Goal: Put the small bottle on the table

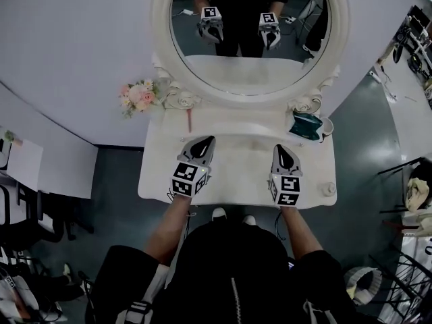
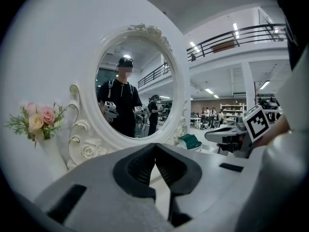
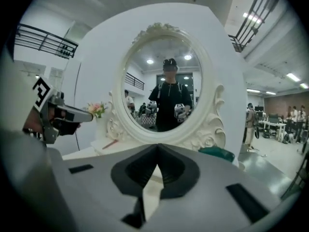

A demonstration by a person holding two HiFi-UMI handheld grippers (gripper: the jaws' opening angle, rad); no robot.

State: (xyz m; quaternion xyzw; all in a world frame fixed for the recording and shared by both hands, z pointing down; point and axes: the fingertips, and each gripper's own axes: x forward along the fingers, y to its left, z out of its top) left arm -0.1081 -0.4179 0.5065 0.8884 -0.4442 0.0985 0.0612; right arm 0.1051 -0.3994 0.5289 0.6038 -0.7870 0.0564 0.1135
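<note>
Standing over a white dressing surface [image 1: 236,184], a person holds two grippers low above its front half. The left gripper [image 1: 208,142] and the right gripper [image 1: 280,149] both have their jaws pressed together with nothing between them. At the front right corner, near the right gripper, sits a small pale round thing [image 1: 329,189]. It is probably the small bottle seen from above, though it is too small to be sure. It would likely be light, hard and smooth, easy to tip or let slip, so best gripped across its body below the cap. Further back lie a thin pink stick [image 1: 190,120] and a teal bundle [image 1: 307,125]. Flowers [image 1: 138,96] stand beside an oval mirror [image 1: 250,29].
</note>
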